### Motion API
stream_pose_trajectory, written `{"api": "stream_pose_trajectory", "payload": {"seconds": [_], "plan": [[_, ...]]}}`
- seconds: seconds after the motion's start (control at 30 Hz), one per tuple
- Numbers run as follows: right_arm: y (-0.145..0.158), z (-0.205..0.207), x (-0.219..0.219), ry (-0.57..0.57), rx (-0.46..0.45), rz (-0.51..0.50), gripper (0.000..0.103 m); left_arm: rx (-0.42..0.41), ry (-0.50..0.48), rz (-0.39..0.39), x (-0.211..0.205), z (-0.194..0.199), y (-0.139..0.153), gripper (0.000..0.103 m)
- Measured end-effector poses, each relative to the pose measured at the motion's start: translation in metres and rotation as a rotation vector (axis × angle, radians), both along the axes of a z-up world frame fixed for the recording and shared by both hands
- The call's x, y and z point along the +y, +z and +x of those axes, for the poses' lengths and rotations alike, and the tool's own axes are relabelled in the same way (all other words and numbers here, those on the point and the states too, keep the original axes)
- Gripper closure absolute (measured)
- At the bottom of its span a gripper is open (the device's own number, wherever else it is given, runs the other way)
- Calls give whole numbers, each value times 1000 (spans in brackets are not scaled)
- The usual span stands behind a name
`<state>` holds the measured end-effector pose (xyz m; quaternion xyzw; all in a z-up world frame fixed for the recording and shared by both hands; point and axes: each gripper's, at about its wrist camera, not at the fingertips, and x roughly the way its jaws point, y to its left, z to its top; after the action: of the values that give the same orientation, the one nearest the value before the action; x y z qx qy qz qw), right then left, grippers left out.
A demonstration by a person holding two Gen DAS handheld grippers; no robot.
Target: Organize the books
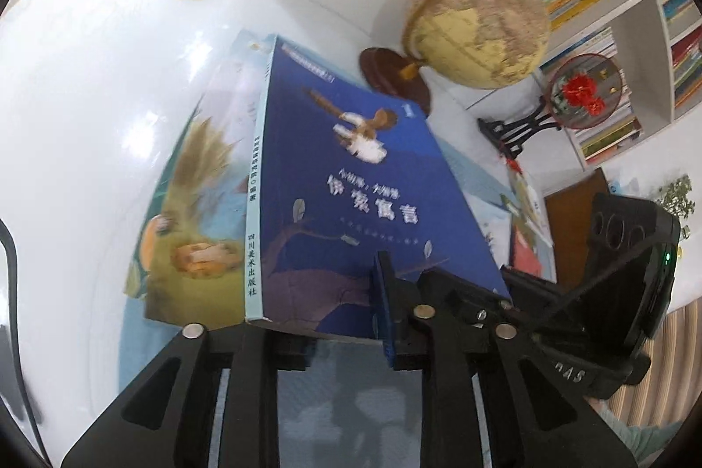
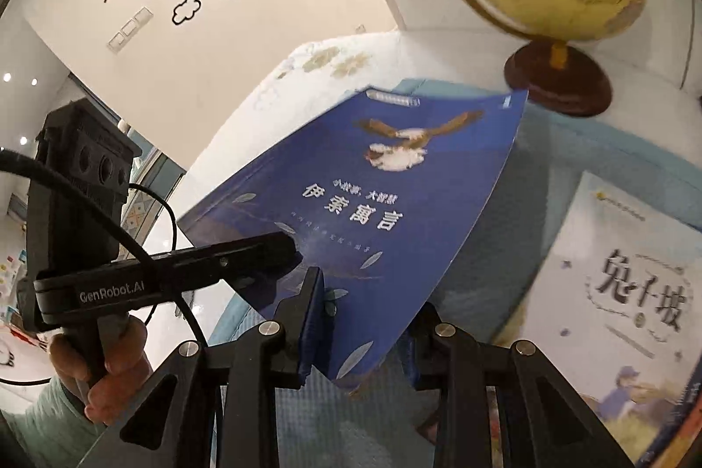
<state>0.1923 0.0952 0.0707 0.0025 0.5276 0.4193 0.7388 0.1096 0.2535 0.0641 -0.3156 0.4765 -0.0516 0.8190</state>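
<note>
Two readable labels — "GenRobot.AI" on left hand-held gripper (image 2: 281, 248), "伊索寓言" on blue book (image 2: 373, 196).

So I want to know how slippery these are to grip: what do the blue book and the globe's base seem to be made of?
Blue book: paper, with a soft, smooth-coated cover; it bows along its free edge and shows a faint sheen. Globe's base: looks like dark polished wood, reddish brown with a glossy highlight, though lacquered plastic can't be ruled out.

Globe (image 1: 478, 16) on wooden base, round floral ornament (image 1: 585, 91)
</note>
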Motion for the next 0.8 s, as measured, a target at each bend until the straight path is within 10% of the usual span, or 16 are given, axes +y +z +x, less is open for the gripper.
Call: {"api": "stream_pose_trajectory", "payload": {"seconds": [0.57, 0.8], "plan": [[-25, -5, 39, 86, -55, -146, 71, 70, 144, 32, 57, -49, -17, 82], [-30, -23, 67, 214, -213, -265, 43, 12, 185, 99, 79, -25, -5, 81]]}}
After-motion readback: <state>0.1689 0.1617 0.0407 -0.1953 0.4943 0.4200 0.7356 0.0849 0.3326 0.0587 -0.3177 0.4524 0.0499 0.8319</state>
